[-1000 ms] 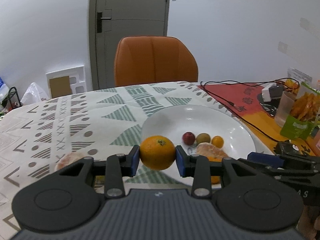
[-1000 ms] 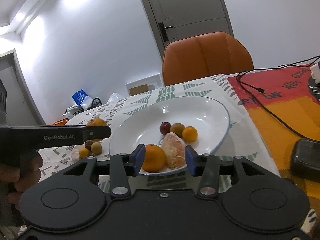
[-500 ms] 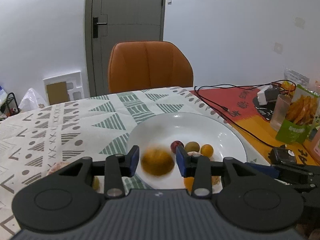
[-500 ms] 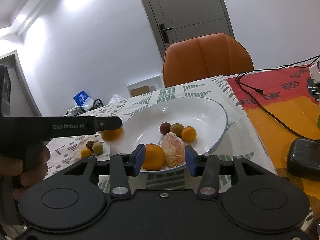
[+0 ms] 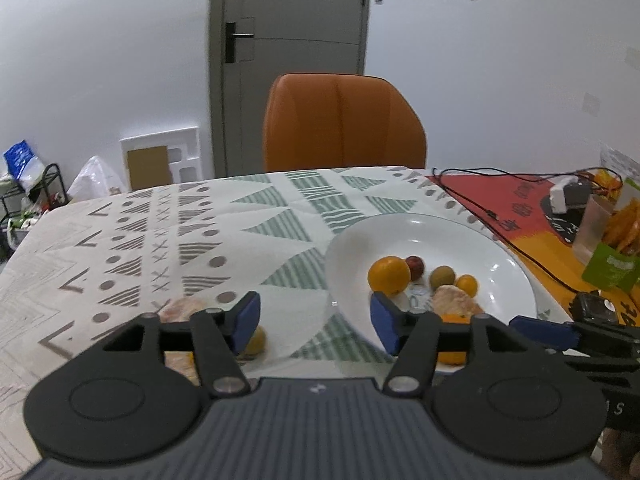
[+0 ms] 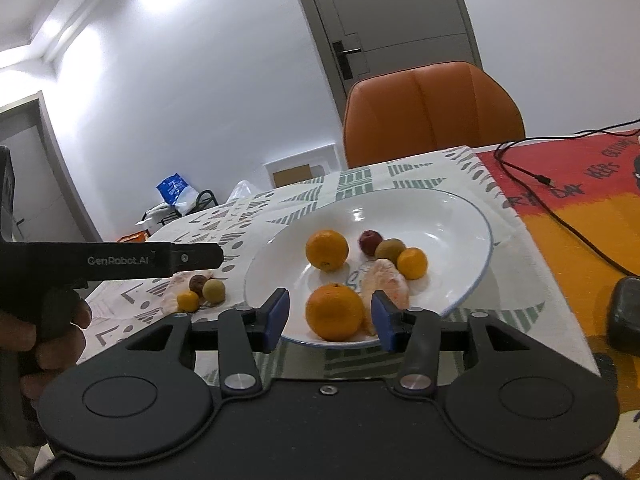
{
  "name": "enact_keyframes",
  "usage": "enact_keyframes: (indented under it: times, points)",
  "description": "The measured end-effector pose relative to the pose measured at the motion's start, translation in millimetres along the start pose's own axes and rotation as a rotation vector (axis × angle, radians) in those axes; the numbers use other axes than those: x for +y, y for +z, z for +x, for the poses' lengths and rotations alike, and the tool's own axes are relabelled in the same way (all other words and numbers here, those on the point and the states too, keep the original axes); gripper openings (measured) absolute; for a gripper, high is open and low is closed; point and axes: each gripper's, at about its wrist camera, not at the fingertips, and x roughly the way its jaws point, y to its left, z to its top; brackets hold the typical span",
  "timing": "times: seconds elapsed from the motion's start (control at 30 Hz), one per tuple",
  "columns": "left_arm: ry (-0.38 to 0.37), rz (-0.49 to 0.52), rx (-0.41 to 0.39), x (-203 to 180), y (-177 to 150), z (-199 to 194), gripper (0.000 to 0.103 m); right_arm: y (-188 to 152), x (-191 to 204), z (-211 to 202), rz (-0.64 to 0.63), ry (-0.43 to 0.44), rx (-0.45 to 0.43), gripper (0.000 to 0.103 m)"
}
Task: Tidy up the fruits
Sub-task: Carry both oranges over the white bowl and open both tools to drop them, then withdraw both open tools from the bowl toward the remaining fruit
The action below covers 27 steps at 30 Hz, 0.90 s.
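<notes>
Patterned tablecloth [image 5: 168, 232], near orange [image 5: 452, 354] half-hidden

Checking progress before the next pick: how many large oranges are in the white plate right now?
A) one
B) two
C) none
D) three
B: the right wrist view shows one large orange toward the plate's middle and a second large orange near its front rim; the other fruits in it are smaller.
</notes>
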Motion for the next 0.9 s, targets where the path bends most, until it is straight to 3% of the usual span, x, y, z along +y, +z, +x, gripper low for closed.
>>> enact_keyframes:
  times: [0.27, 0.5, 0.77, 0.9]
  points:
    - [0.053, -0.048, -0.012, 27, -2, -10, 0.076, 2, 15, 8, -0.021, 0.011, 0.005, 0.06]
    - [0.079, -0.125, -0.067, 53, -6, -25, 0.098, 2, 39, 12, -0.085, 0.022, -0.03, 0.098]
    - [0.143, -0.149, -0.064, 83, -8, -35, 0.098, 4, 63, 25, -0.113, 0.072, -0.012, 0.1]
    - [0.154, -0.153, -0.059, 94, -13, -38, 0.098, 4, 77, 30, -0.144, 0.097, -0.001, 0.096]
